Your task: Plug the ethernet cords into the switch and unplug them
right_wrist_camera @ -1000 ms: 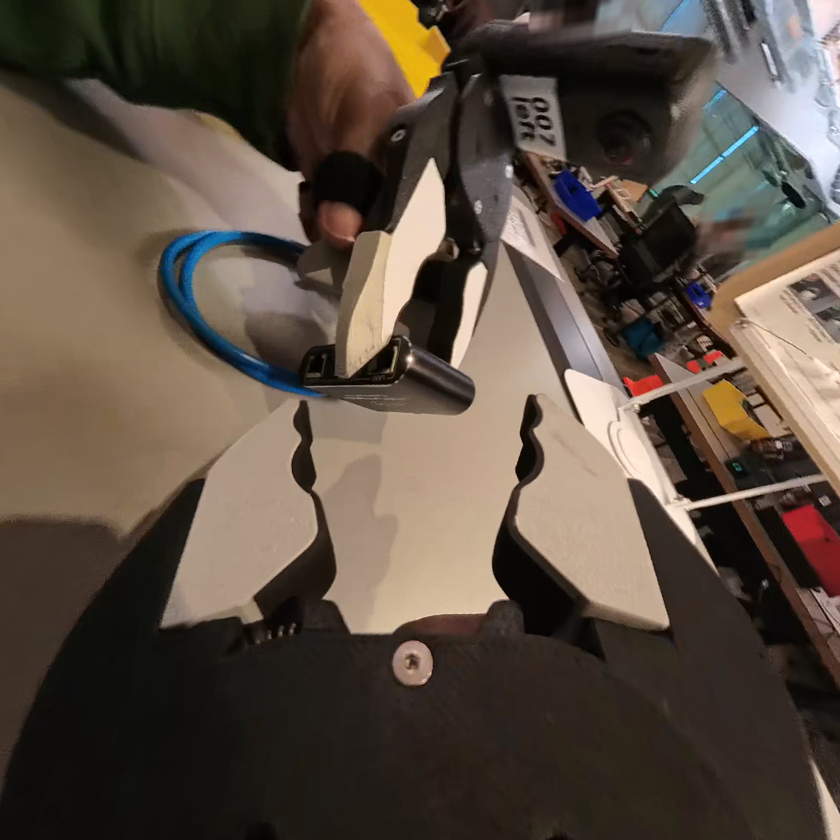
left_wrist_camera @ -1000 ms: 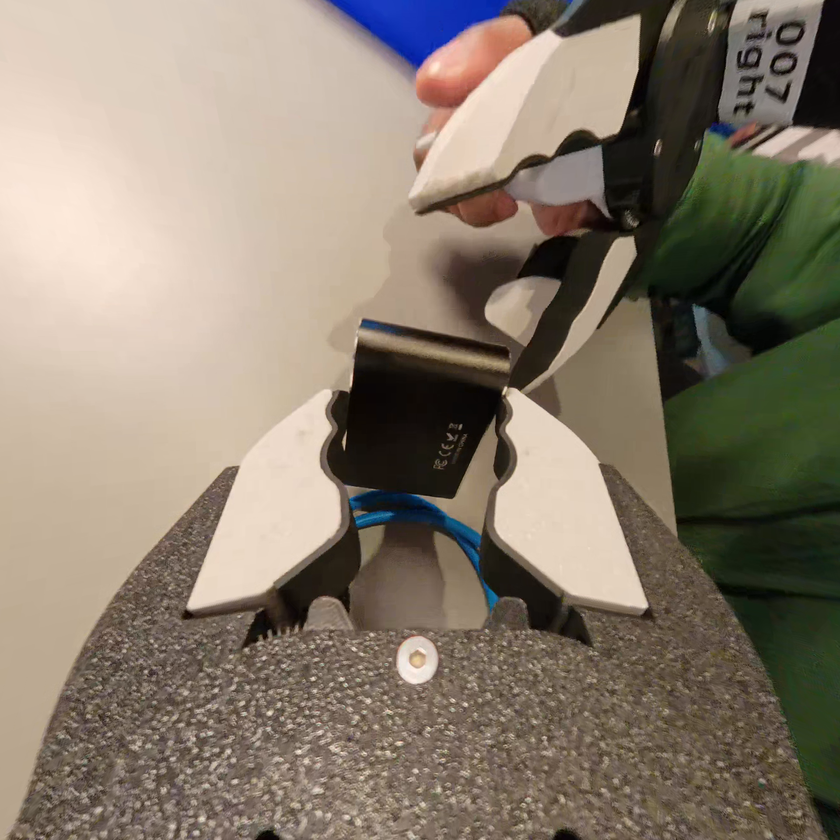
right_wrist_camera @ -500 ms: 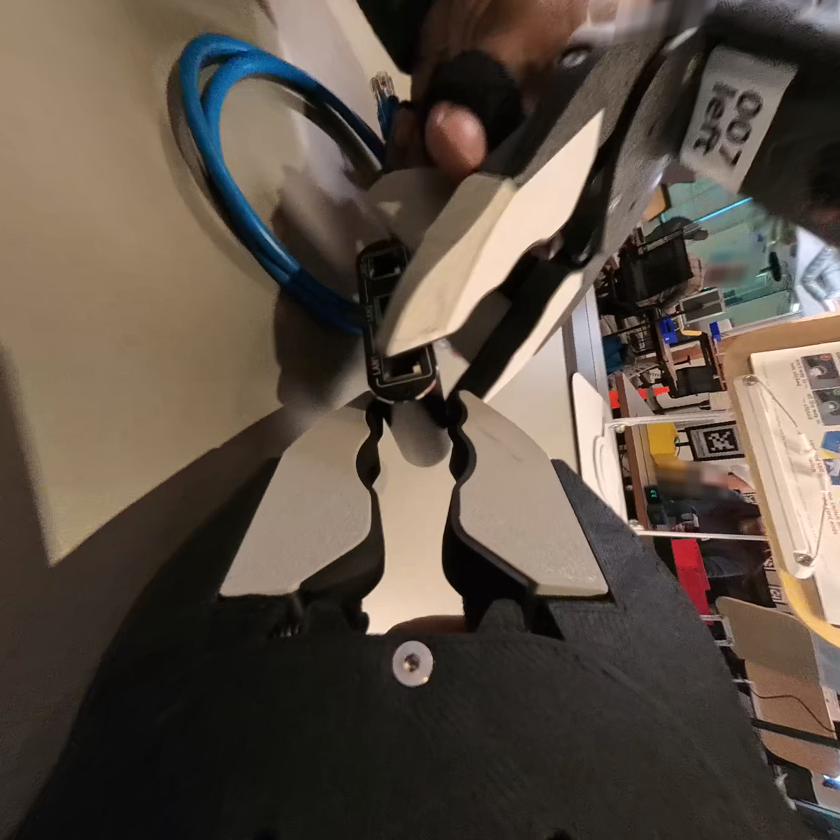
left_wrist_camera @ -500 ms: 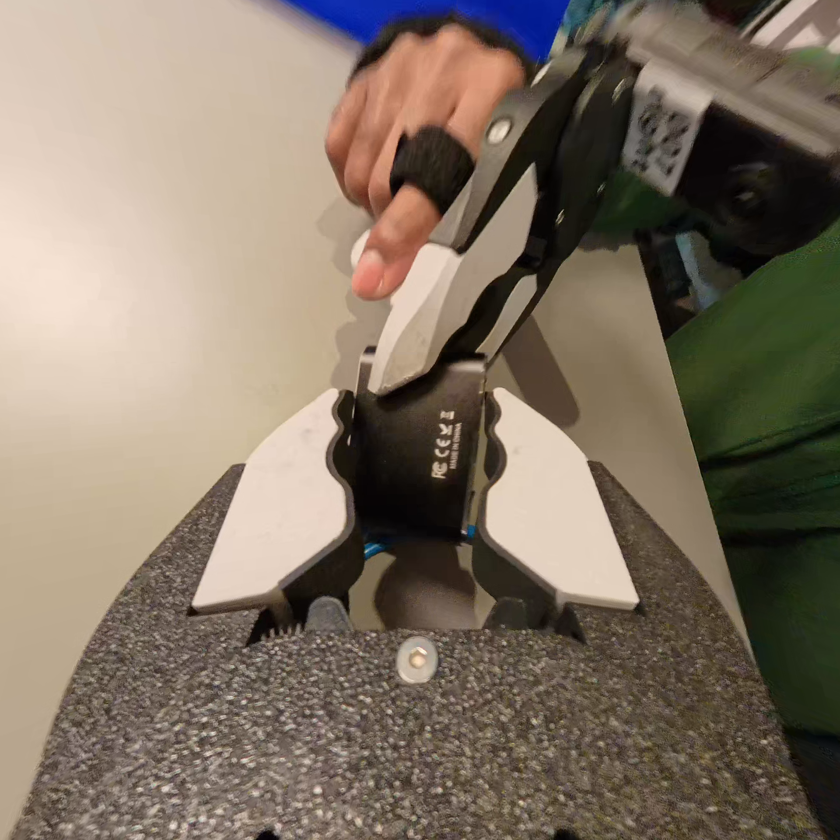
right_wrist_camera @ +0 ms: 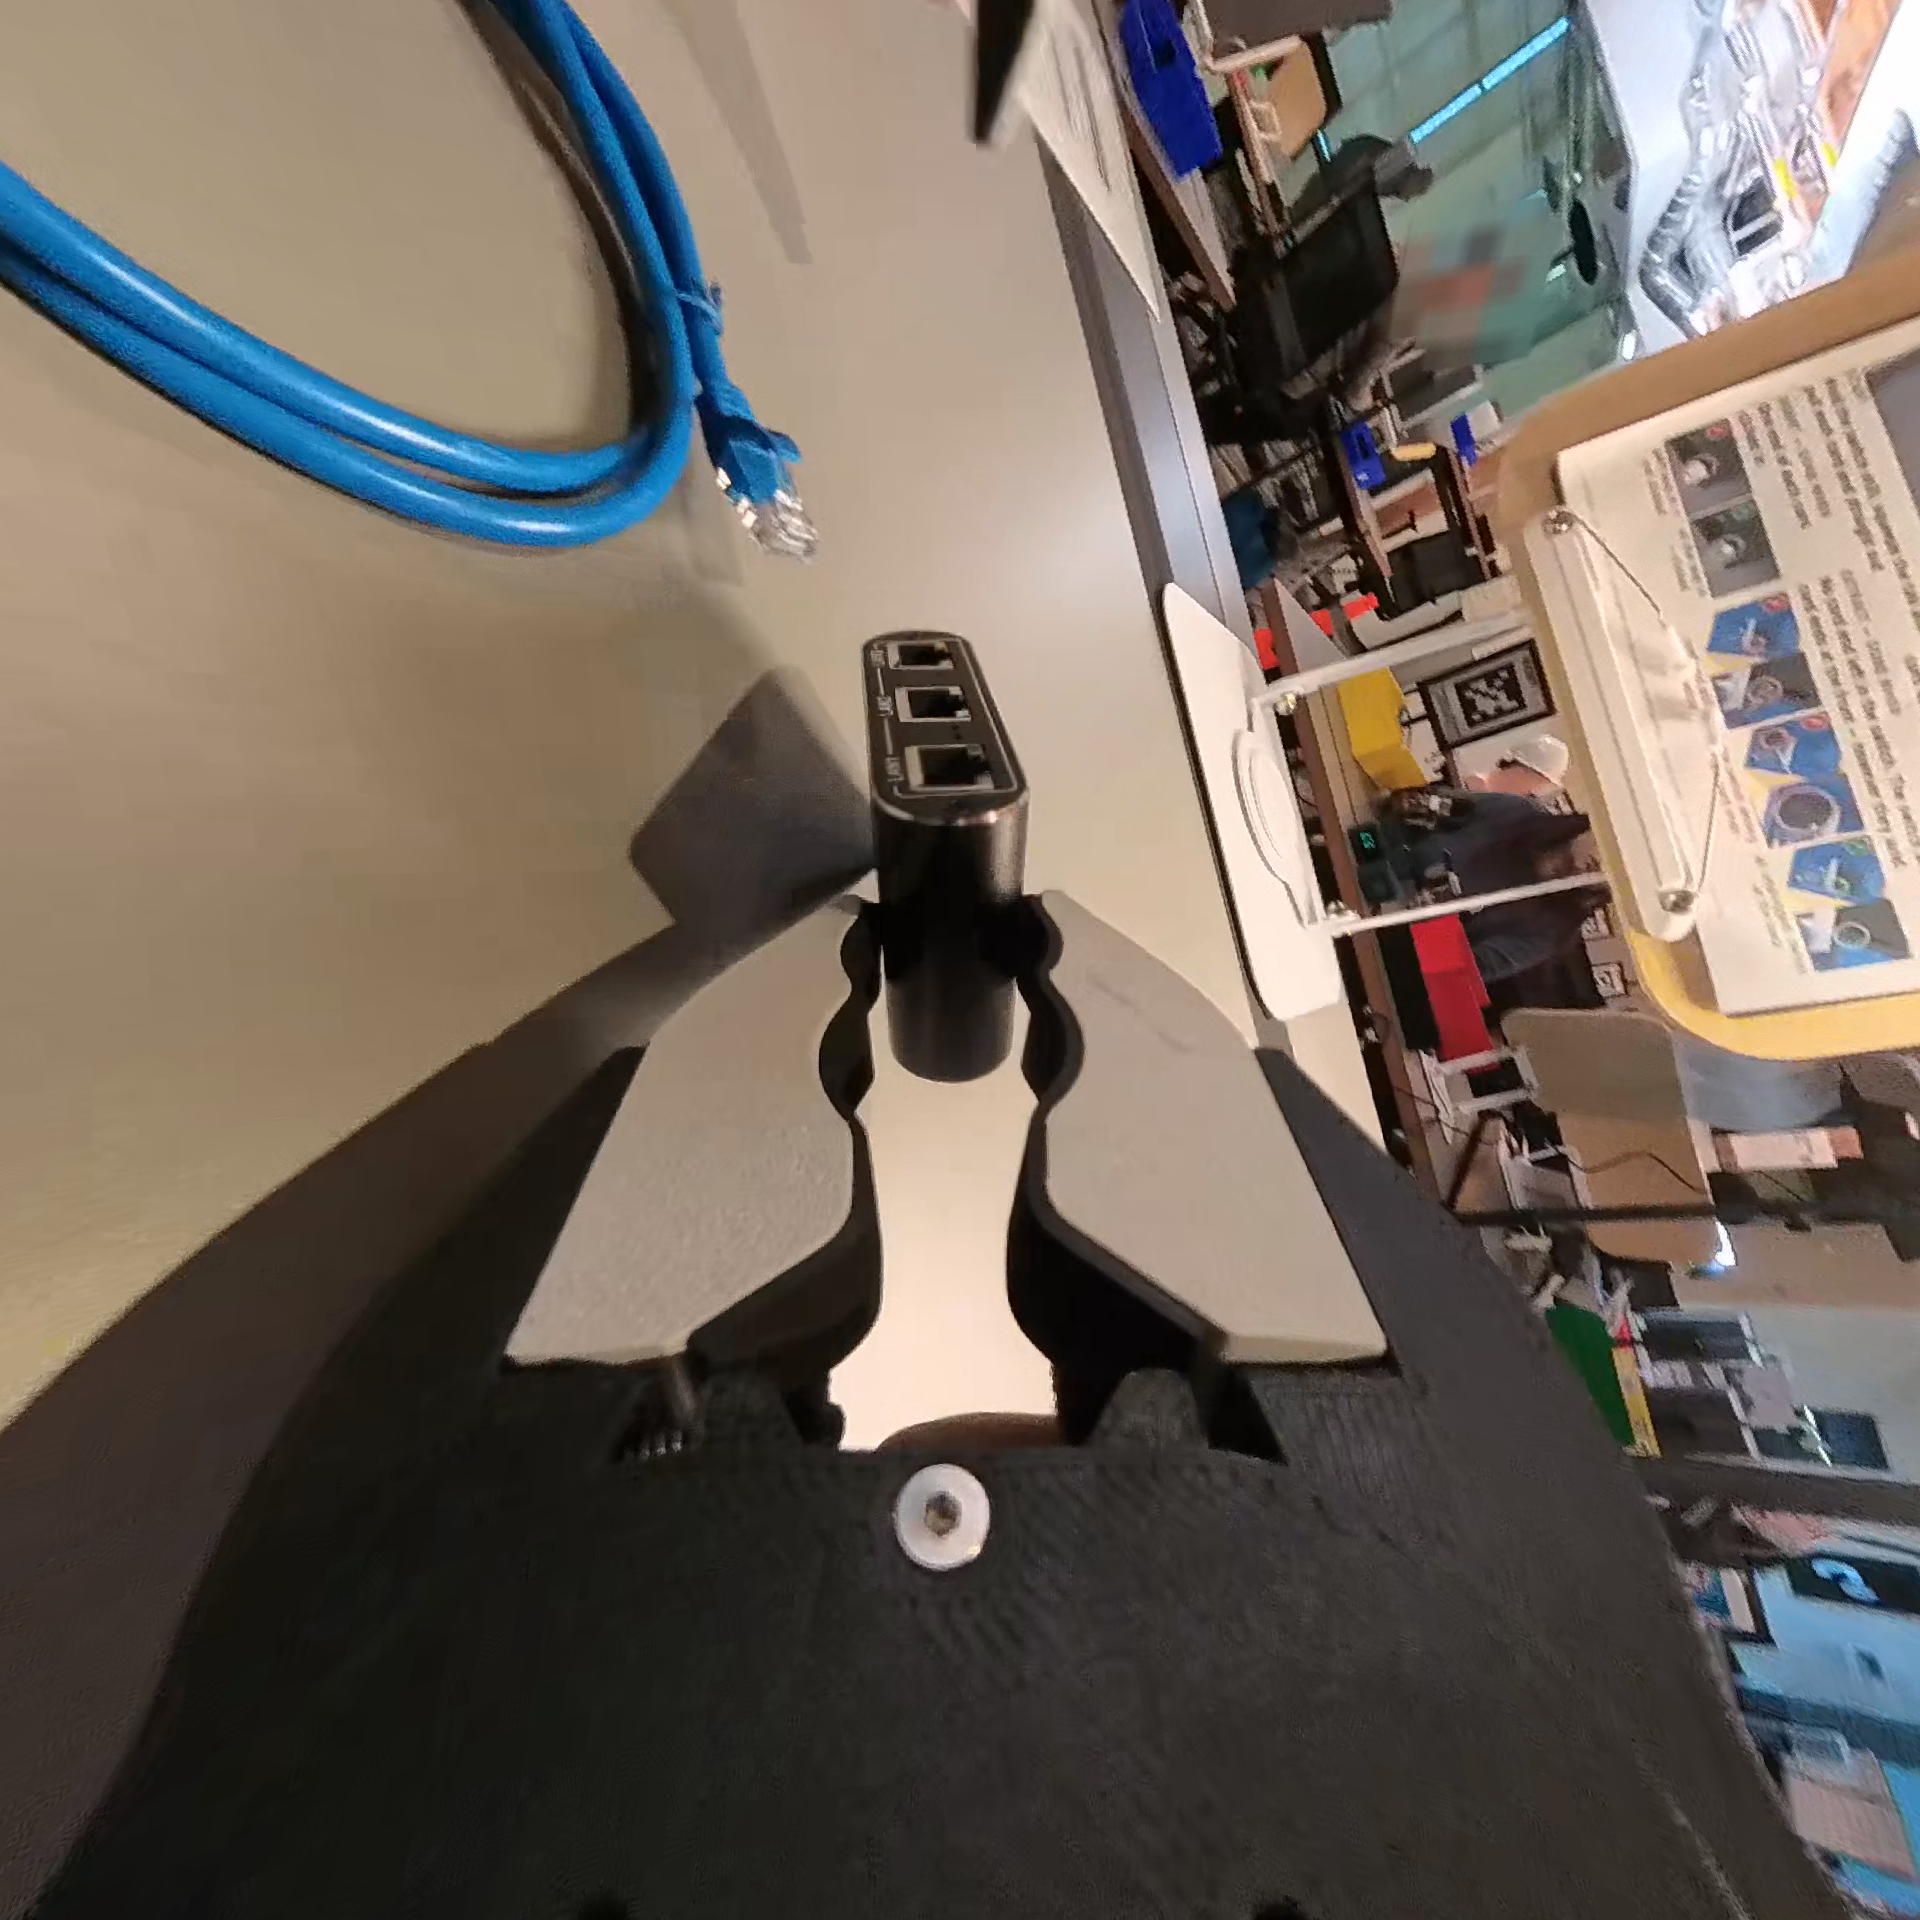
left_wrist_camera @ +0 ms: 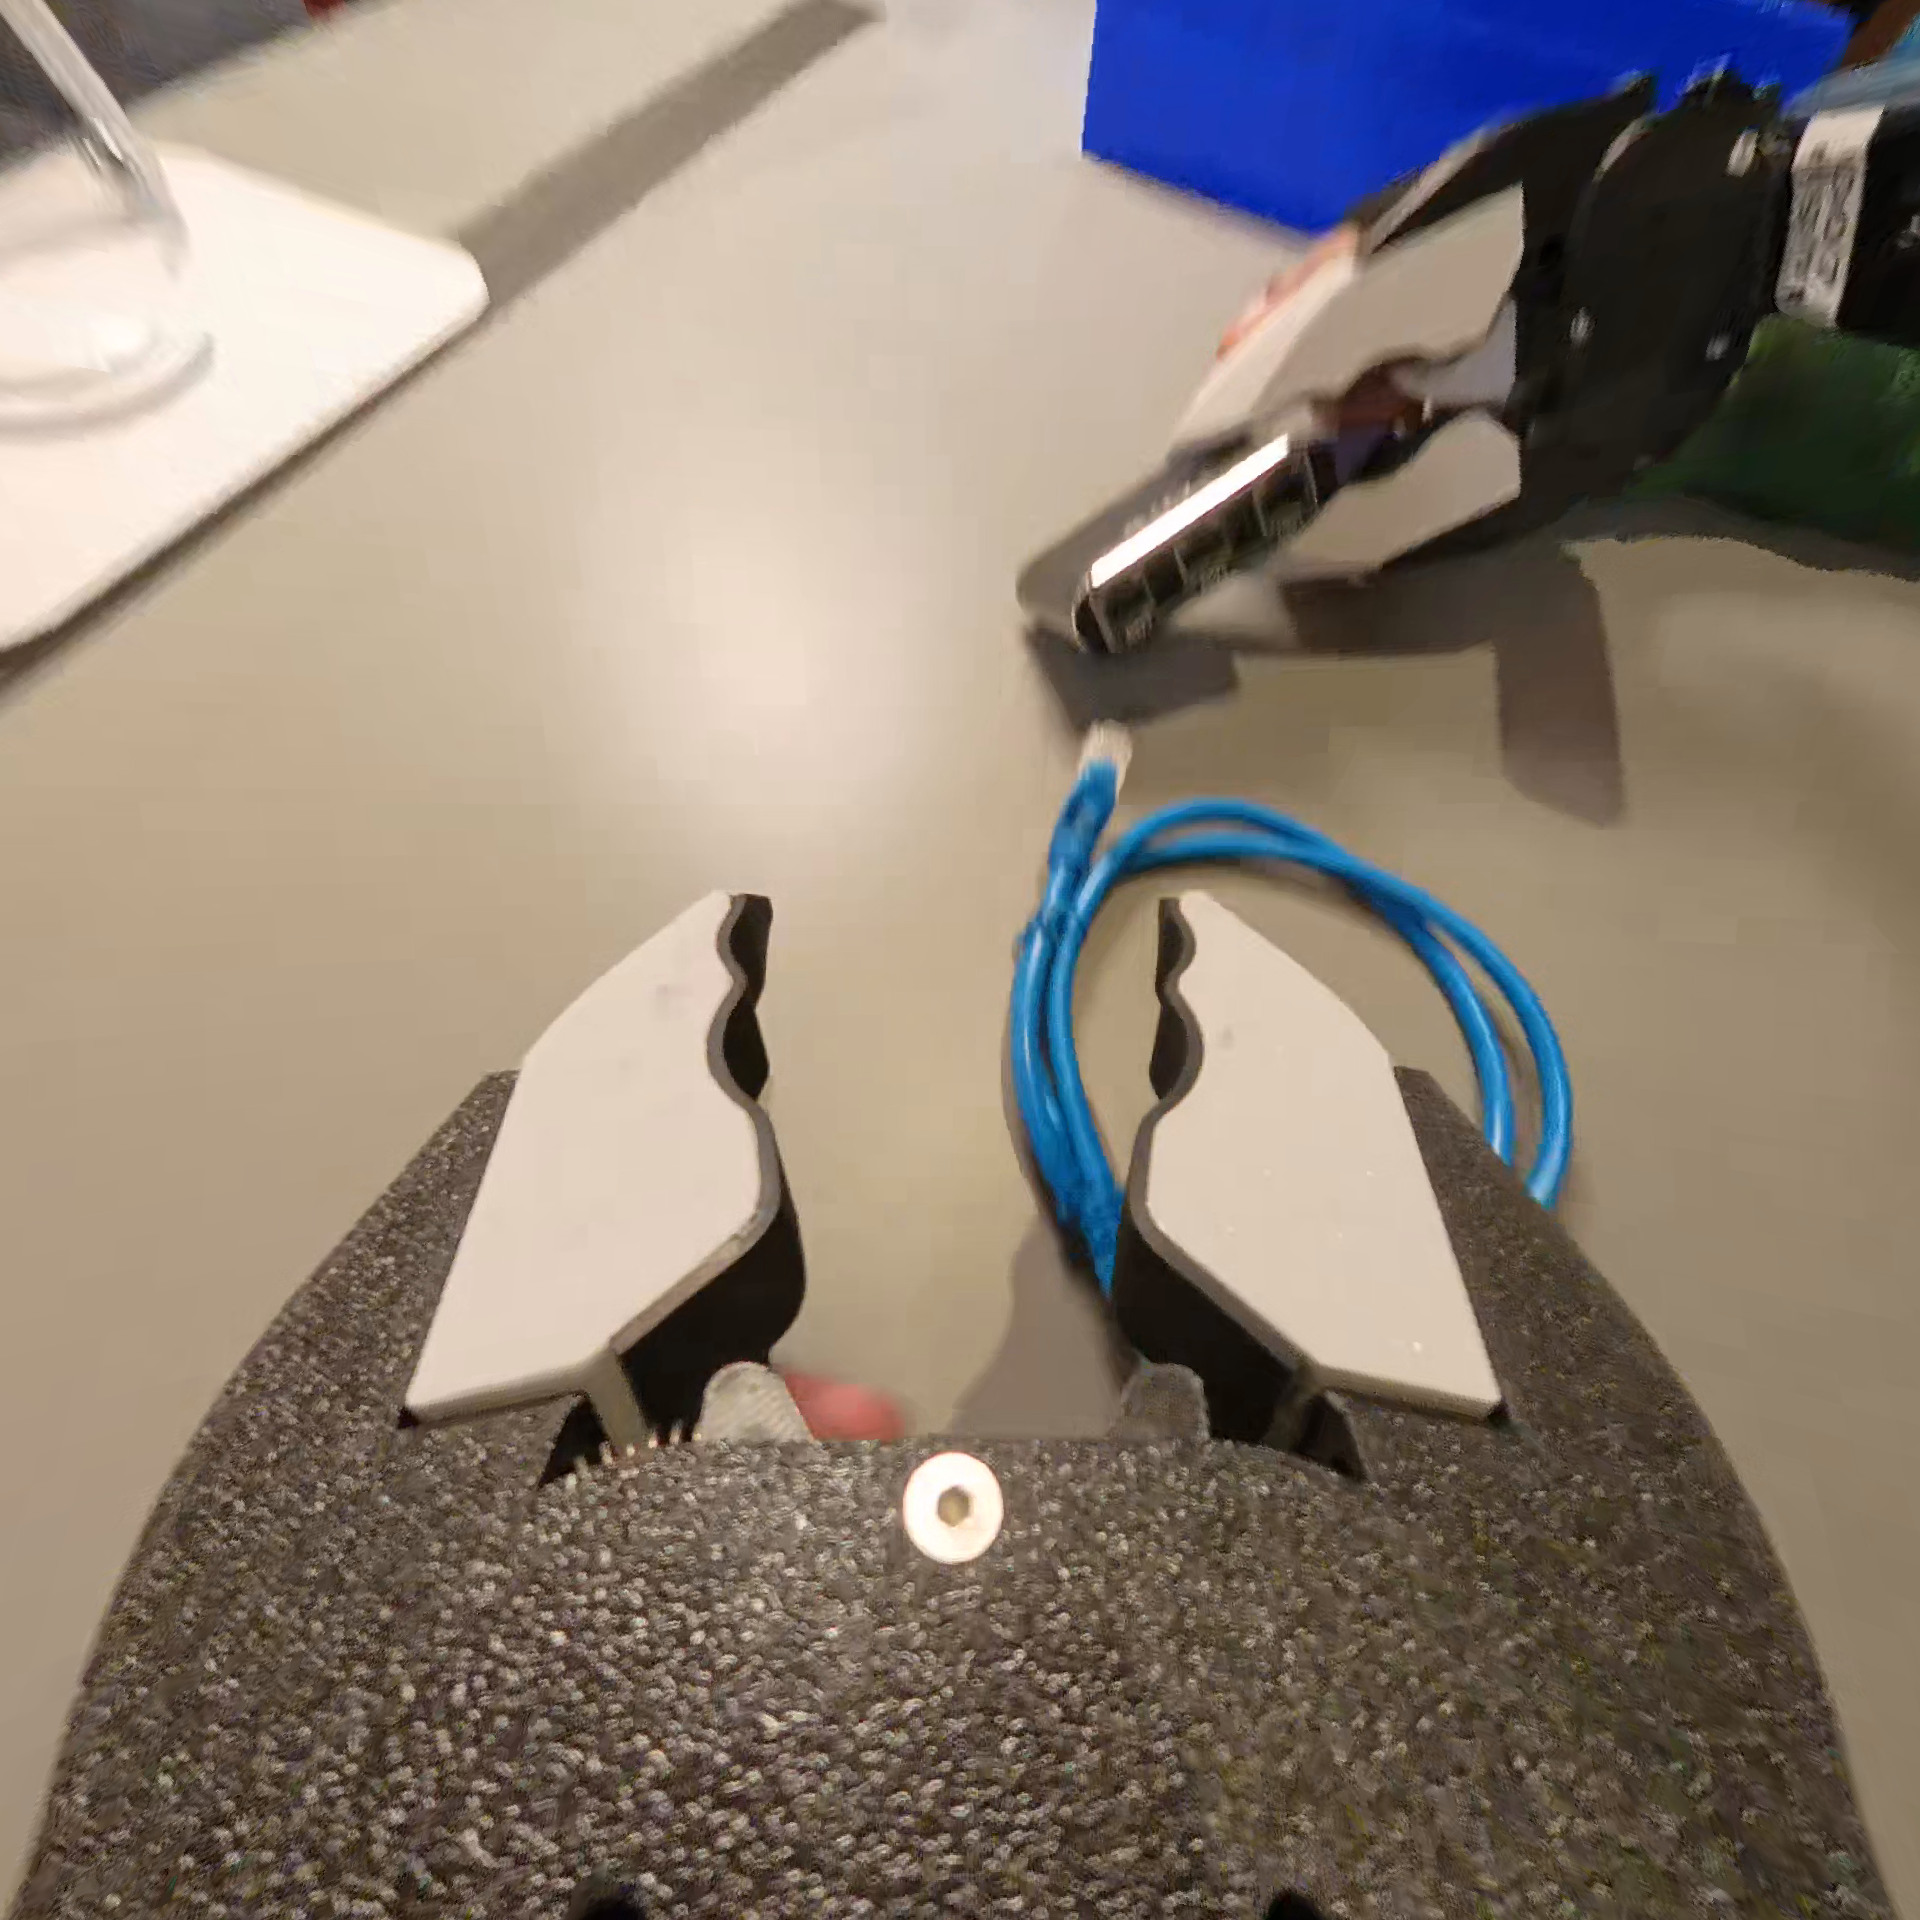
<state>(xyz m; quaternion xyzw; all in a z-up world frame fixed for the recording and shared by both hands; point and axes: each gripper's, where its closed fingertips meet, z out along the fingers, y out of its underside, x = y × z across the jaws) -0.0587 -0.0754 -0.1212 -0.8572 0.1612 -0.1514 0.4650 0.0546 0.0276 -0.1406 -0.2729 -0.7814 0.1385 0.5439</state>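
While the switch [right_wrist_camera: 940, 821] sits pinched by its rear end between the fingers of the right gripper [right_wrist_camera: 951, 925], its three empty ports face away from that gripper (nothing is plugged in). Near the switch's port end, the blue ethernet cord [left_wrist_camera: 1081, 997] lies coiled on the grey worktop [left_wrist_camera: 623, 644], one clear plug [right_wrist_camera: 774, 514] pointing towards it without touching. Beside the coil, farther from the switch, the left gripper [left_wrist_camera: 961, 914] hovers spread wide, holding nothing.
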